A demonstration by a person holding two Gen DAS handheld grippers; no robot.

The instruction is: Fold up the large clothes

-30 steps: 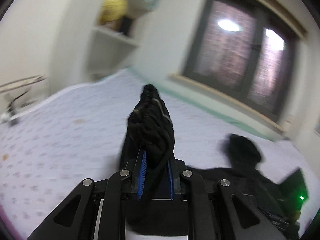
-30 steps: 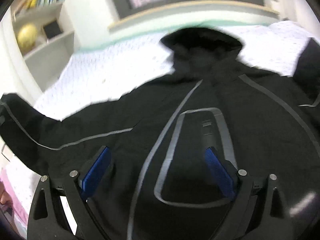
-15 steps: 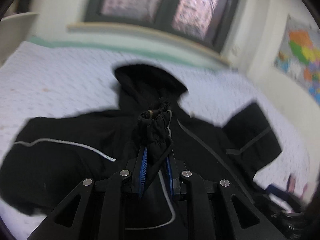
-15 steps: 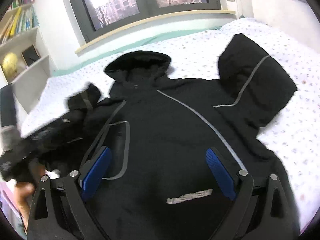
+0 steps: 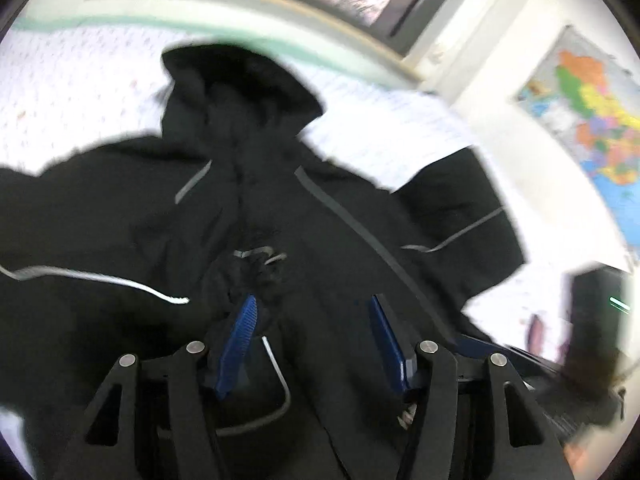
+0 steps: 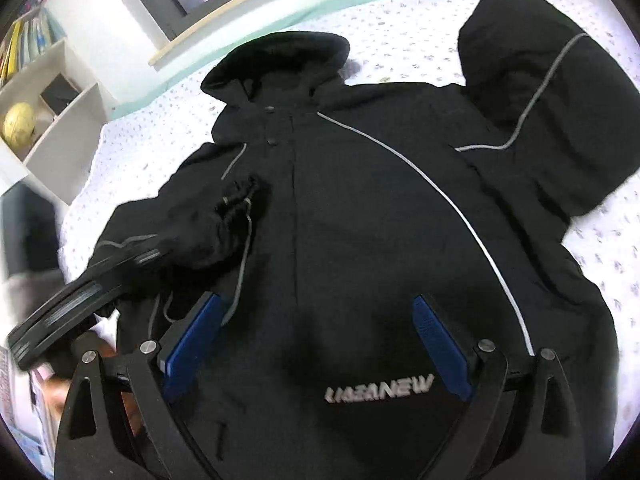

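Spread on the dotted bed (image 6: pixel 500 32), the soft, bulky black jacket (image 6: pixel 360 220) lies under both wide, empty claws, left claw (image 5: pixel 312 312) just opened off the cuff (image 5: pixel 256 268), right claw (image 6: pixel 320 332) free; the sleeve at upper right (image 6: pixel 552 92) looks best gripped by its cuff.

Bed (image 6: pixel 400 32) w/ white dotted sheet carries a black hooded jacket (image 6: pixel 360 220), front up, hood twd far edge by the window side. Right sleeve folded back at far right; left sleeve lies across the chest, cuff approx. mid-left, edges blurred.

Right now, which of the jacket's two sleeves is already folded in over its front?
The sleeve beside the left gripper, its cuff lying on the jacket chest. The other sleeve is doubled back on the bedsheet, off the chest.
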